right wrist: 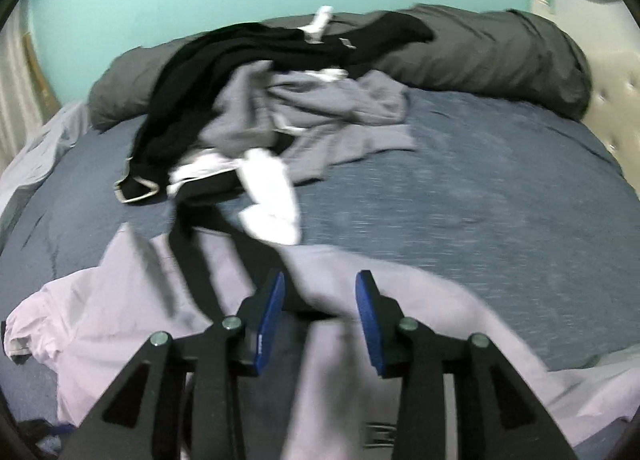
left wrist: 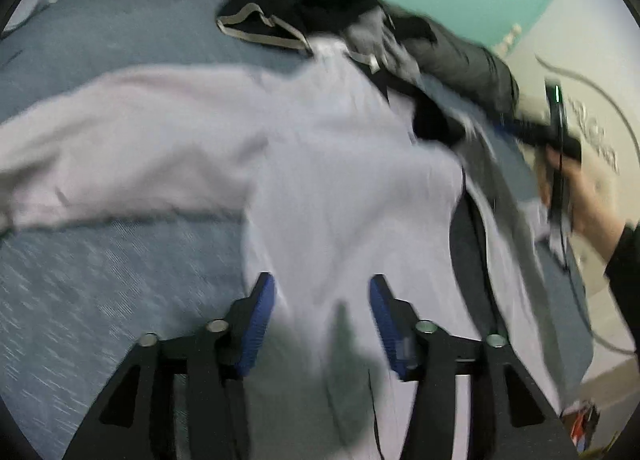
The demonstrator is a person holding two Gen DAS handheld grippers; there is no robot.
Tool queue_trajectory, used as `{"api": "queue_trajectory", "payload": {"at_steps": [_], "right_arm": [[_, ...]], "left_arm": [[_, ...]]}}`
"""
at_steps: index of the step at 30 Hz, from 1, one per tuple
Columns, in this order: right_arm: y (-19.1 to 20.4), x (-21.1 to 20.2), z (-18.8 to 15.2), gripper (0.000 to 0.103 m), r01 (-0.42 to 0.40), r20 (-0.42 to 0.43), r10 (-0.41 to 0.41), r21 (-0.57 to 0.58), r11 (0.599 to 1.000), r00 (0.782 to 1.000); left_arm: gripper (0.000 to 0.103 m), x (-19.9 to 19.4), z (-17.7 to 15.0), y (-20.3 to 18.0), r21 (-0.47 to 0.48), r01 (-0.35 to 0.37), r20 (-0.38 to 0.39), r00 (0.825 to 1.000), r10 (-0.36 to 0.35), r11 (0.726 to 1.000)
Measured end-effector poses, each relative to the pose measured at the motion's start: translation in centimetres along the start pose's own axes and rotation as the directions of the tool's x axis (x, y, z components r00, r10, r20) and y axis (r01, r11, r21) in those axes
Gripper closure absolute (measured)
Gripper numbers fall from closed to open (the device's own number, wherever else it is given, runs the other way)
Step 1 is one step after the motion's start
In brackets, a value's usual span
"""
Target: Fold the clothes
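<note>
Left tongs [left wrist: 322,316] apart over shirt [left wrist: 340,188] | right tongs [right wrist: 320,314] apart at shirt edge | bed [right wrist: 480,196] bare rightward | pile [right wrist: 280,108] far side.

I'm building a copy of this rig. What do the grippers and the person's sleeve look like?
Both the left gripper and right gripper have black angular linkage arms with silver round pivots and blue pads. The hand wears a dark sleeve; a black cable trails down.
</note>
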State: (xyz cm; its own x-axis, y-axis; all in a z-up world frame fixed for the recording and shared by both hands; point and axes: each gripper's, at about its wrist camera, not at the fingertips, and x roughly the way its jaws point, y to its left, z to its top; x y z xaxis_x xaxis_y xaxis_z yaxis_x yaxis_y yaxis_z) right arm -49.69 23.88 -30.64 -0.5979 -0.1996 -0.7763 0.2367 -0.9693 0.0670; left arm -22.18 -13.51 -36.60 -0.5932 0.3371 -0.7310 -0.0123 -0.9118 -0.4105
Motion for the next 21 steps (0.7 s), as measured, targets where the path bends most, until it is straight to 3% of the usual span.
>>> {"api": "queue_trajectory", "payload": {"at_steps": [5,9,11,13,17,18,19,21], "right_arm": [[-3.2,1.4,-0.3,0.065,0.033,-0.073,-0.034,-0.014,0.999,0.997],[-3.8,1.9,-0.8,0.064,-0.014,-0.092,0.01,-0.048,0.999,0.996],[-3.7,1.2,-0.8,0.059,-0.088,-0.056,0.085,-0.055,0.995,0.995],[-3.0,1.3,-0.7,0.041,-0.11,-0.058,0.105,-0.101,0.989,0.993],[-1.7,3.0,-0.6,0.042,-0.058,-0.121,0.033,-0.214,0.975,0.992],[-1.7,3.4,-0.5,0.047,-0.055,-0.128,0.028,-0.217,0.975,0.991],[-1.9,3.7,-0.4,0.062,-0.054,-0.135,0.025,-0.214,0.975,0.991],[-2.2,4.3,-0.3,0.078,-0.051,-0.137,0.022,-0.207,0.977,0.99]], "left_arm": [[0.038,1.7,5.9,-0.6,0.07,-0.097,0.028,0.995,0.096,0.993],[0.036,4.9,10.8,-1.3,0.121,-0.099,0.001,0.995,0.1,0.988],[0.035,6.9,13.0,-1.6,0.14,-0.097,-0.014,0.995,0.1,0.985],[0.035,8.8,15.0,-1.6,0.157,-0.103,-0.031,0.994,0.109,0.982],[0.035,11.8,18.0,-1.8,0.164,-0.112,-0.051,0.991,0.122,0.98],[0.035,12.7,18.7,-1.9,0.176,-0.13,-0.055,0.988,0.141,0.976],[0.035,13.4,19.2,-2.2,0.191,-0.136,-0.058,0.987,0.149,0.972],[0.035,14.5,20.1,-2.6,0.216,-0.131,-0.062,0.987,0.147,0.968]]}}
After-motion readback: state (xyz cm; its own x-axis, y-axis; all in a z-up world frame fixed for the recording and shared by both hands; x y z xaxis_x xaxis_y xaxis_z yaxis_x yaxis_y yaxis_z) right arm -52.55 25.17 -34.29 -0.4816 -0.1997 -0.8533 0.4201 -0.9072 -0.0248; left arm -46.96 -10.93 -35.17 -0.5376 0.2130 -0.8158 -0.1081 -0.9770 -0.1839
